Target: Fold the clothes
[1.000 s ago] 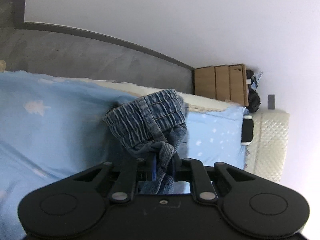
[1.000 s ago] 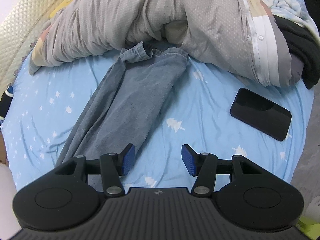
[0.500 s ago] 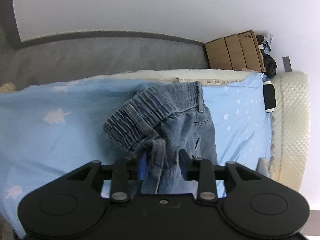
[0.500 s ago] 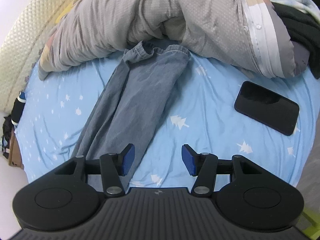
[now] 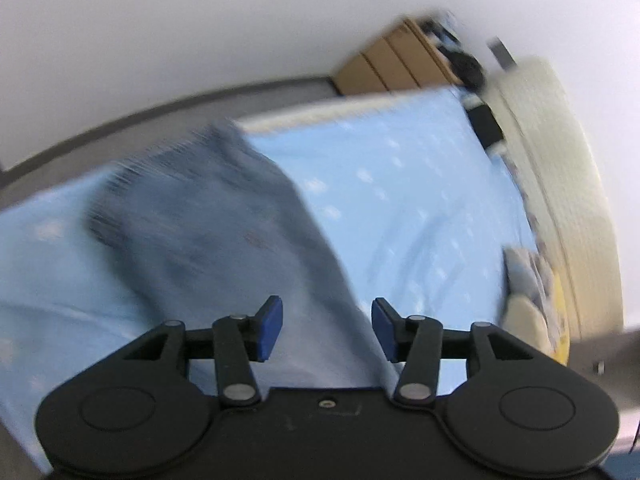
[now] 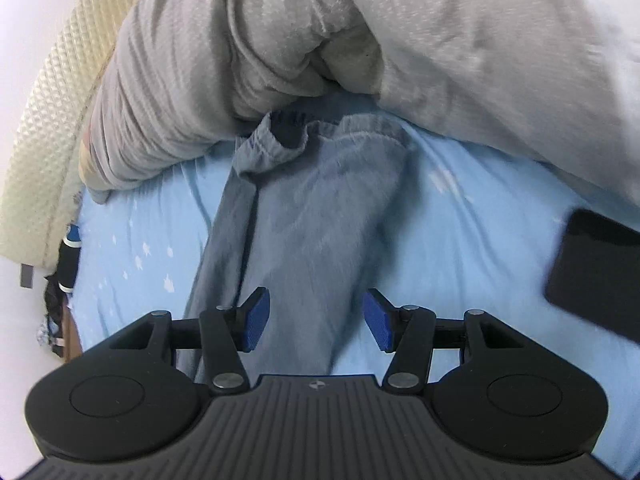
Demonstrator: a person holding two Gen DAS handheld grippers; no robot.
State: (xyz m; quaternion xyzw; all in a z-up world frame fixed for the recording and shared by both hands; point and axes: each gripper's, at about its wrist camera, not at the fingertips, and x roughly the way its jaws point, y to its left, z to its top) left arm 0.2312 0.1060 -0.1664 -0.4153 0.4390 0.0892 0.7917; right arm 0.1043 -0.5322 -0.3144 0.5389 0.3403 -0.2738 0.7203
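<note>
Blue denim jeans (image 6: 312, 208), laid lengthwise on the bed, leg cuffs against the grey duvet

Bed (image 6: 460, 216): jeans (image 6: 312, 216), duvet (image 6: 440, 40), phone (image 6: 596, 268)

Jeans (image 6: 304, 216): soft washed denim, matt, with a gathered cuff against the grey quilt (image 6: 420, 40), itself a dimpled matt cloth. Bedsheet (image 6: 460, 216) under the jeans: smooth printed cotton; phone (image 6: 596, 268) right of the jeans, glossy black. Headboard (image 6: 44, 120) left of the quilt: cream padded, diamond-embossed.

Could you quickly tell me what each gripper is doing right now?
Left gripper: jaws opening, holding nothing; jeans lie beyond.
Right gripper: open, empty, above the jeans.
</note>
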